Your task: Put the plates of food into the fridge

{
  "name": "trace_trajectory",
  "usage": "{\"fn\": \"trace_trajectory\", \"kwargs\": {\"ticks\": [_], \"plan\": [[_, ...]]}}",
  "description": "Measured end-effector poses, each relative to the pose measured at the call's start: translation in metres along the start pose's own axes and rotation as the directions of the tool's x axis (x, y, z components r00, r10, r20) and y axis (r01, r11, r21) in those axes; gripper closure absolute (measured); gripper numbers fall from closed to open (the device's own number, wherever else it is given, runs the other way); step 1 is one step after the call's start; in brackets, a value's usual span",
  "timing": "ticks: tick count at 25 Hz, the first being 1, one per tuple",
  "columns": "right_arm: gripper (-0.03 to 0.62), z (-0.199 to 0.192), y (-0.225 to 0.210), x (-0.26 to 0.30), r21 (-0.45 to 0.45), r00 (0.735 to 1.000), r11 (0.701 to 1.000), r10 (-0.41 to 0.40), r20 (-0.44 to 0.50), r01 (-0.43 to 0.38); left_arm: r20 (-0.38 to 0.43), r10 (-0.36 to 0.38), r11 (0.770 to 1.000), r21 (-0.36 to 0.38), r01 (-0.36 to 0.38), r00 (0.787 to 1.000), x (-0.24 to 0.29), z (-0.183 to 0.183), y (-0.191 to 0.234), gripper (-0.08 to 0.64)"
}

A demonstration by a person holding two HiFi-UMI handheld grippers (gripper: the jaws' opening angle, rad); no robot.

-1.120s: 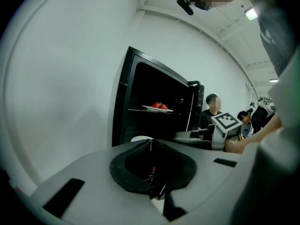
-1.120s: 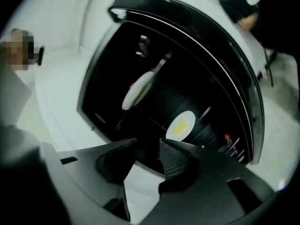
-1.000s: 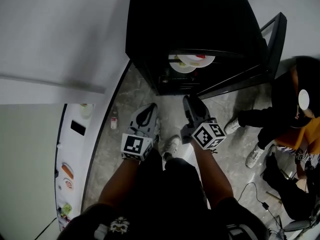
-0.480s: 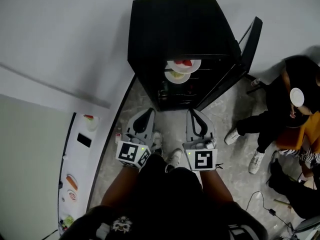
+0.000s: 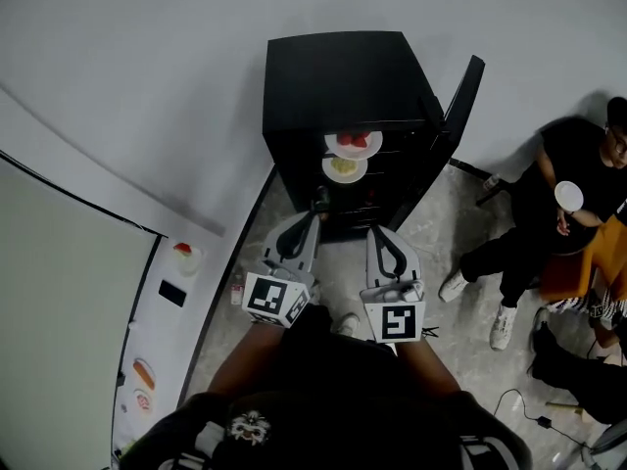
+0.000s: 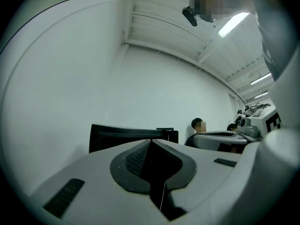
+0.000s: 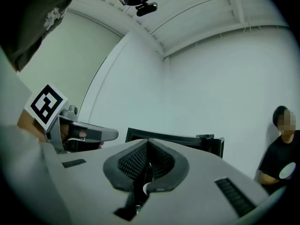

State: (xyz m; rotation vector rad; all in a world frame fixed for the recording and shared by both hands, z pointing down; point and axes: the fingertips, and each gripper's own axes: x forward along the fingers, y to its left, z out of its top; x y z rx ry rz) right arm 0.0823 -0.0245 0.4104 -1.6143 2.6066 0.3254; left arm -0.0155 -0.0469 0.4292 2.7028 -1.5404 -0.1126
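The black fridge (image 5: 343, 96) stands against the wall with its door (image 5: 458, 96) swung open to the right. On its shelves sit a white plate of red food (image 5: 354, 143) and, just below, a white plate of yellow food (image 5: 344, 167). My left gripper (image 5: 312, 217) and right gripper (image 5: 378, 233) hover side by side in front of the fridge, pointing at it and well short of the shelves. Both are shut with nothing between the pads. In the left gripper view the left gripper (image 6: 151, 142) points over the fridge top (image 6: 126, 134); the right gripper (image 7: 148, 142) does likewise.
A white counter (image 5: 162, 331) runs along the left, carrying a bowl with red food (image 5: 183, 257), a dark phone (image 5: 172, 293) and more plates (image 5: 144, 372). A small bottle (image 5: 236, 287) stands on the floor. A seated person (image 5: 549, 213) holds a white bowl (image 5: 568, 196) at the right.
Both grippers have risen and drawn back from the fridge opening. The right gripper has rolled so its marker cube faces up. The fridge now looks smaller and farther off.
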Motion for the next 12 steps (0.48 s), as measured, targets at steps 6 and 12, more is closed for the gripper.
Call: {"fn": "trace_trajectory", "kwargs": {"ticks": [6,12], "plan": [[0.568,0.017,0.019,-0.003,-0.112,0.998,0.992,0.064,-0.006,-0.064,0.025,-0.035,0.999,0.014,0.035,0.999,0.004,0.017,-0.015,0.537],[0.568,0.019,0.020,-0.003,-0.106,0.997,0.992,0.076,0.007,-0.075,0.028,-0.034,0.999,0.019,0.033,0.999,0.003,0.017,-0.015,0.537]]}}
